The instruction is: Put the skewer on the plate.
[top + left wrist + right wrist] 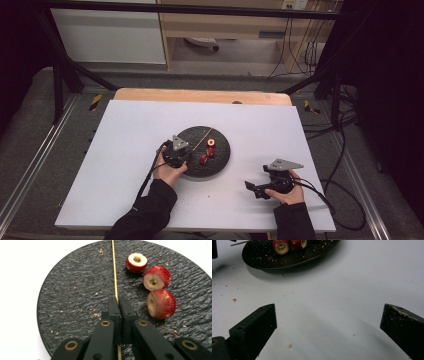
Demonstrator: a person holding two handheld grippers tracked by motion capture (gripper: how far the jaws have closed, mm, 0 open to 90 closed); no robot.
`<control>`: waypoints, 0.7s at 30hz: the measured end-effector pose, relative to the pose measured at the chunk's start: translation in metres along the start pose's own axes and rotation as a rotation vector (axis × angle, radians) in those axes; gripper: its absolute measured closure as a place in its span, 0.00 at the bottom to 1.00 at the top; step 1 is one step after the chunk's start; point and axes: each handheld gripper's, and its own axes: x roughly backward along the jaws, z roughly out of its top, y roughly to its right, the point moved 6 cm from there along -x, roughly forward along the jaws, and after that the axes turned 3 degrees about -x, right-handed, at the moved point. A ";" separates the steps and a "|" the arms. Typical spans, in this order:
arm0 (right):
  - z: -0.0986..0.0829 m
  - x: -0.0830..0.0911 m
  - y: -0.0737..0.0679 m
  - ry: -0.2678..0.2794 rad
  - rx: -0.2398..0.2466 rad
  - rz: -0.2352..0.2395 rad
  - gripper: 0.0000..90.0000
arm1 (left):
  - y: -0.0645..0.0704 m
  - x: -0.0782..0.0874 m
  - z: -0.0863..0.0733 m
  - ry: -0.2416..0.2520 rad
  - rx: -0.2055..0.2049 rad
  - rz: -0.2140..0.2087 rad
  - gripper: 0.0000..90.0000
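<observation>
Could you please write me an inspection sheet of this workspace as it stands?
Surface: white table top on a wooden board, sprinkled with small crumbs near the plate.
Job's things: round black plate; three cored red fruits lying on it; thin wooden skewer over the plate.
Clutter: crumbs only.
Grippers: left gripper shut on the skewer, above the plate; right gripper open, holding nothing, over bare table.
Cables: one trails from each gripper toward the person; more hang at the far right.
Surroundings: black frame bars, wooden shelving behind, grey floor.
</observation>
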 end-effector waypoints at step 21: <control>0.001 0.001 0.000 0.003 -0.002 -0.001 0.01 | -0.009 0.043 -0.012 0.008 -0.091 -0.090 0.46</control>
